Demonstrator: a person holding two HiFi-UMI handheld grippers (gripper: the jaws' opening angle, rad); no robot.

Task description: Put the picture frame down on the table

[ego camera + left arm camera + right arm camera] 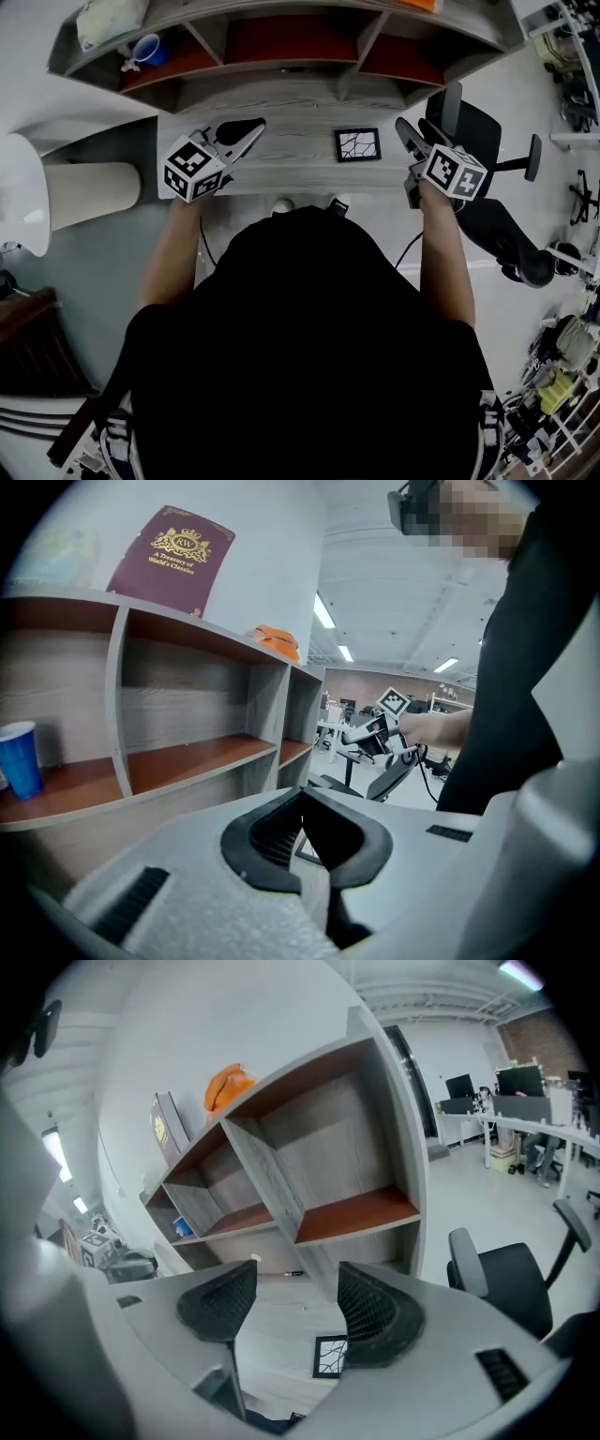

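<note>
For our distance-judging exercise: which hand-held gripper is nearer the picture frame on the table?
Right. In the head view, the right hand-held gripper is just right of the picture frame; the left hand-held gripper is farther off on its left side.

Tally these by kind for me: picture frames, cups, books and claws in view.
Picture frame: 1, flat on the table
Blue cup: 1, on the shelf
Maroon book: 1, on top of the shelf unit
Claws: 2, left claw shut, right claw open and empty
Total: 5
</note>
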